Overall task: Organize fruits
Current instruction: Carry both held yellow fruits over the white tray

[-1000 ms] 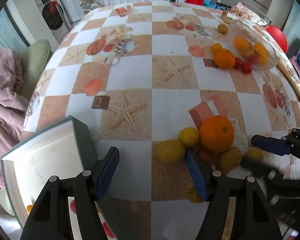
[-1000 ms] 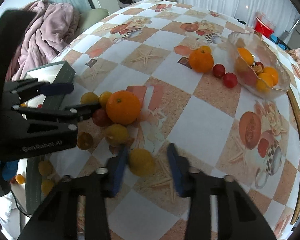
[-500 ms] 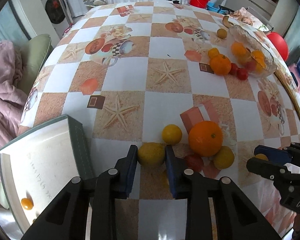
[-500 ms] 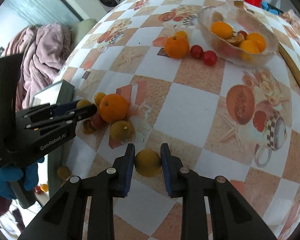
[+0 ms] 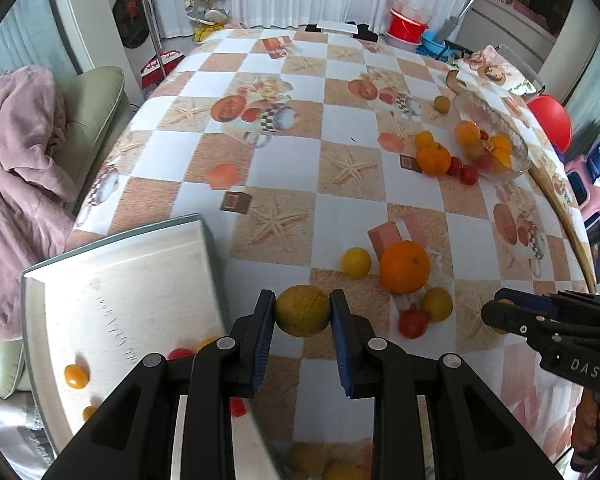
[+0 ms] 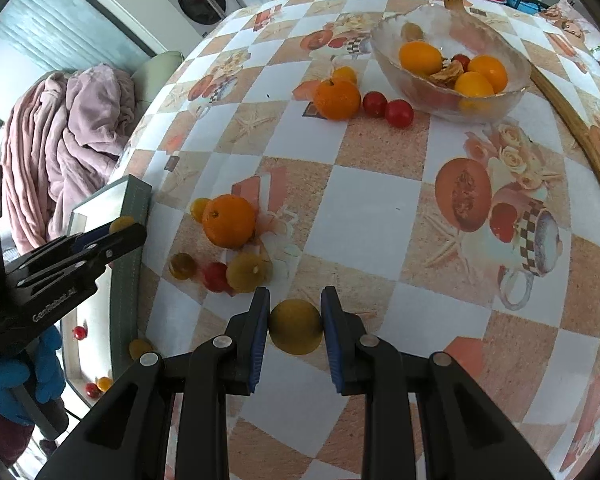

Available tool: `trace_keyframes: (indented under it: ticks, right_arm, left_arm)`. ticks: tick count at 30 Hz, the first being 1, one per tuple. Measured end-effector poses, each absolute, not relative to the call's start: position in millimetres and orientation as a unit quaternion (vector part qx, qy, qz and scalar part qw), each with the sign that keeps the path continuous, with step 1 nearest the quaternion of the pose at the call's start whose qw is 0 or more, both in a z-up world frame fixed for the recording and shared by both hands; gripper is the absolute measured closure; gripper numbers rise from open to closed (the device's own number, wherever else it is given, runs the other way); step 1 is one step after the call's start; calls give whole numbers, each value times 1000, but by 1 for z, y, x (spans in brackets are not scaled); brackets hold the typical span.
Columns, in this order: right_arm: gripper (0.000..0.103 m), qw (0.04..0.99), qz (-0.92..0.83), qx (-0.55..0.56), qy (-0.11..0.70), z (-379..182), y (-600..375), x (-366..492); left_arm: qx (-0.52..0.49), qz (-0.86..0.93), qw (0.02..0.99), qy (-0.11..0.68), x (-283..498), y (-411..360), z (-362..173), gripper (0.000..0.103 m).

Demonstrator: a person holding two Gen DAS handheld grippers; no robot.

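1. Left wrist view: the left gripper [image 5: 302, 316] is clamped on a yellow-green fruit [image 5: 302, 315], pads touching both its sides, held clear above the checked table [image 5: 340, 184]. The white tray [image 5: 116, 300] lies just to the left and below, closer than the glass bowl [image 5: 490, 142], which sits far off to the upper right.

2. Right wrist view: the right gripper [image 6: 295, 326] is clamped on a second yellow fruit [image 6: 295, 326]. The glass bowl [image 6: 452, 60] lies straight ahead and slightly right, well apart; the tray [image 6: 128, 248] is off to the left, so this hand seems better placed for the bowl.
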State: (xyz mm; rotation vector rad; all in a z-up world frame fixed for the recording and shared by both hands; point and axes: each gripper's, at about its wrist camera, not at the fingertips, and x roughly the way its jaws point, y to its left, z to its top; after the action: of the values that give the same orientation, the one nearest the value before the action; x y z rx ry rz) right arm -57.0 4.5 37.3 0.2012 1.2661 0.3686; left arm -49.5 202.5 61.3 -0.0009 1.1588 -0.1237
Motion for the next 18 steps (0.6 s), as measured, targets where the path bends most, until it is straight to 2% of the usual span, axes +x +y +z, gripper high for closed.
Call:
trace_keyframes:
  ticks: [7, 18]
  right_arm:
    - [74, 793, 154, 97, 582, 50, 34, -62]
    - [74, 792, 176, 94, 577, 61, 134, -53]
  left_arm:
    - [-5, -75, 837, 542, -57, 237, 69, 74]
    - [3, -62, 839, 540, -61, 313, 72, 74]
